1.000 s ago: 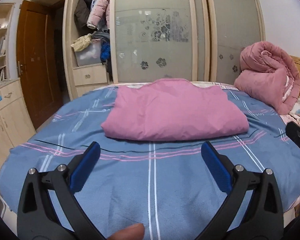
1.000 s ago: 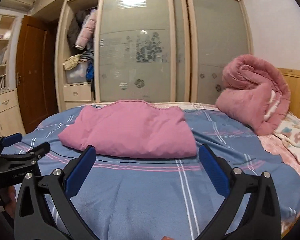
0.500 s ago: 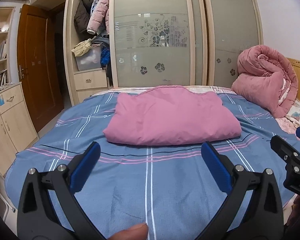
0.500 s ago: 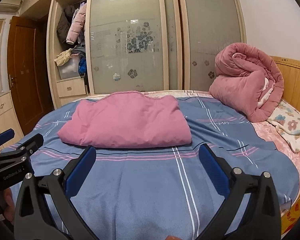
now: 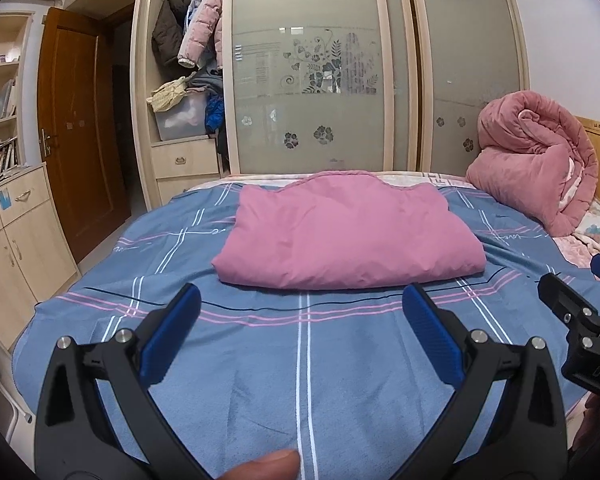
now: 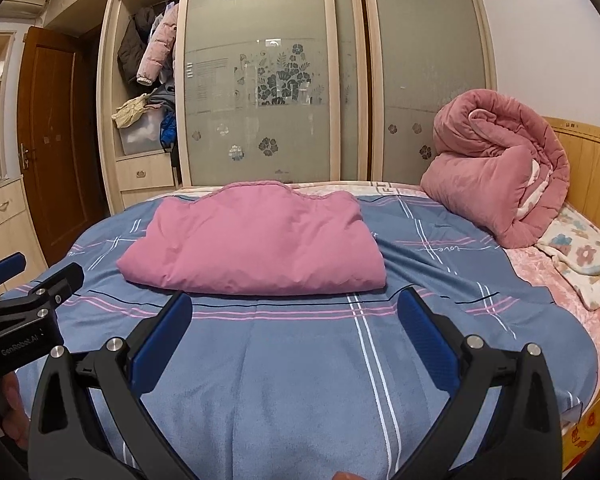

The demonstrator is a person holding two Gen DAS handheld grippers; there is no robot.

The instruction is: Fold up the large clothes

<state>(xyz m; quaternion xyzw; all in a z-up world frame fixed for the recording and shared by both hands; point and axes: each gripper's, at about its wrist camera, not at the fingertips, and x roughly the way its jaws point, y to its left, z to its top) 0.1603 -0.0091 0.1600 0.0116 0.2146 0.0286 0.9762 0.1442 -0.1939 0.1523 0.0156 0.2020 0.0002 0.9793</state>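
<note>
A: Left to right, what's where?

B: Left gripper (image 5: 300,304) has its jaws spread wide, nothing between them, hovering over the blue plaid sheet (image 5: 260,360) at the near edge of the bed. Right gripper (image 6: 294,304) is the same: wide, empty, beside it

A: And the garment?

B: Pink garment (image 5: 348,236) at 12 o'clock from both grippers, mid-bed, lying as a compact padded rectangle with the smooth folded edge toward us. My read: it's folded, which is why both grippers hang clear of it with nothing in them

A: The pink bundle at 2 o'clock?

B: Rolled quilt (image 6: 500,168), stacked against the headboard (image 6: 588,168), well apart from the garment. Likely parked there to leave the middle free as a folding surface

A: Anything left to do?

B: Can't tell; no other loose clothing on the bed
</note>
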